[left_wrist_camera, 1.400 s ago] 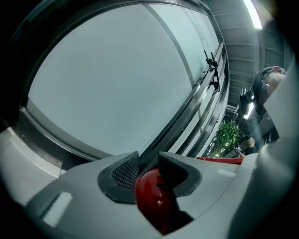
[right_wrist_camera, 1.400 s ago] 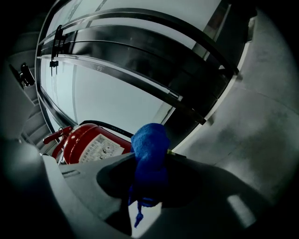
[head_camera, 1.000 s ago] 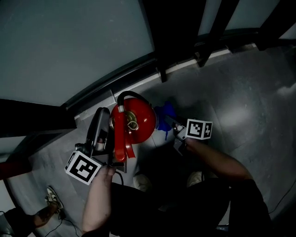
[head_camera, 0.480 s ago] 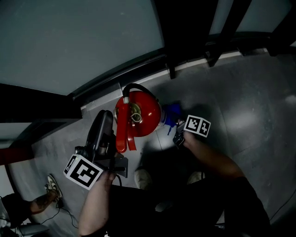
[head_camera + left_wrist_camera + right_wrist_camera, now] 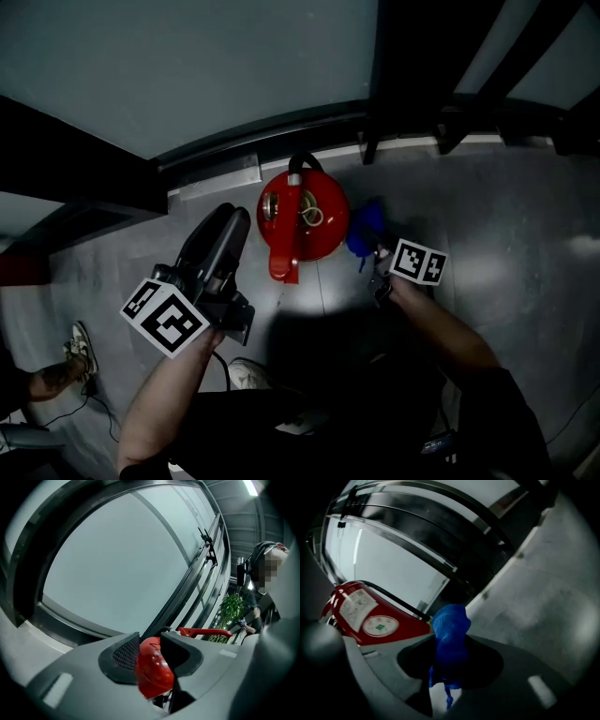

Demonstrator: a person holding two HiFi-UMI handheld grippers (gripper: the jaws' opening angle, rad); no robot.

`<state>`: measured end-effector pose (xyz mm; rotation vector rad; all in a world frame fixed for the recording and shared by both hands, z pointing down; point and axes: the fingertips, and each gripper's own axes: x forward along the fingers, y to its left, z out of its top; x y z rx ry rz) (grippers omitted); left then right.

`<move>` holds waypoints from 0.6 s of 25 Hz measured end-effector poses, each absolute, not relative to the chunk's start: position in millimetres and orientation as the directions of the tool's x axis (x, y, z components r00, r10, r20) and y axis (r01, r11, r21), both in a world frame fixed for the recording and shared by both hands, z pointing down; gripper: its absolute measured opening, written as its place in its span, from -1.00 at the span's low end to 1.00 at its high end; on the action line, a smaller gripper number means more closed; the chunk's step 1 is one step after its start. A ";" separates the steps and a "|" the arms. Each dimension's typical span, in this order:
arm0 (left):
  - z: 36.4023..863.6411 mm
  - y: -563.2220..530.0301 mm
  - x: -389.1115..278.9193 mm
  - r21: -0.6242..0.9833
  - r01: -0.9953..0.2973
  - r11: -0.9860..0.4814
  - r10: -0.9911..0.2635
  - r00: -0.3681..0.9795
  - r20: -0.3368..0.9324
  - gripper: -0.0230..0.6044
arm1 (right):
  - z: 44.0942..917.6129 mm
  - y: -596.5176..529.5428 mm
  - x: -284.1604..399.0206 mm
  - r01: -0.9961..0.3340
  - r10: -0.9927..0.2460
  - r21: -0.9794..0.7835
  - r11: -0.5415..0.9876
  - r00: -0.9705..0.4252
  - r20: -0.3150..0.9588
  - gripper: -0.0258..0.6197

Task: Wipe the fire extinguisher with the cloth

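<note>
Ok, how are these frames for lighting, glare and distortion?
Head view: dim, with a heavy shadow on the floor below the fire extinguisher and a faint glare patch at right. Left gripper view: brighter, fisheye bends the window frame, corners black. Right gripper view: dark vignette, cloth clear, left edge blurred.

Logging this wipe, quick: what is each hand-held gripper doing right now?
Left hand-held gripper: jaws opening, nothing gripped; fire extinguisher stands beyond them.
Right hand-held gripper: shut on the blue cloth.
</note>
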<state>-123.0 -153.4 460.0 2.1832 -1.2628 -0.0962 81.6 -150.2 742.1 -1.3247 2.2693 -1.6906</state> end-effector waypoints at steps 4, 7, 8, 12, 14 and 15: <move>459.6 -147.9 -127.2 0.529 -0.757 -0.384 -0.804 0.556 0.211 -0.47 | 655.9 -157.6 86.1 -0.655 -0.700 -0.702 0.279 -0.639 0.318 -0.47; 470.0 -140.8 -130.8 0.567 -0.733 -0.375 -0.810 0.556 0.184 -0.47 | 592.0 -155.0 85.3 -0.652 -0.741 -0.641 0.405 -0.645 0.187 -0.47; 474.8 -139.5 -131.3 0.600 -0.715 -0.359 -0.813 0.555 0.176 -0.47 | 571.0 -152.8 85.1 -0.645 -0.748 -0.625 0.439 -0.648 0.142 -0.47; 475.1 -140.7 -129.9 0.667 -0.671 -0.325 -0.820 0.551 0.155 -0.47 | 493.4 -141.0 88.1 -0.615 -0.756 -0.565 0.550 -0.654 -0.023 -0.47; 468.8 -142.3 -126.8 0.649 -0.669 -0.361 -0.818 0.562 0.125 -0.48 | 464.4 -136.5 82.6 -0.603 -0.740 -0.526 0.599 -0.668 -0.078 -0.47; 467.8 -143.6 -125.8 0.640 -0.672 -0.372 -0.817 0.565 0.118 -0.48 | 454.2 -135.4 76.6 -0.601 -0.727 -0.497 0.625 -0.680 -0.092 -0.47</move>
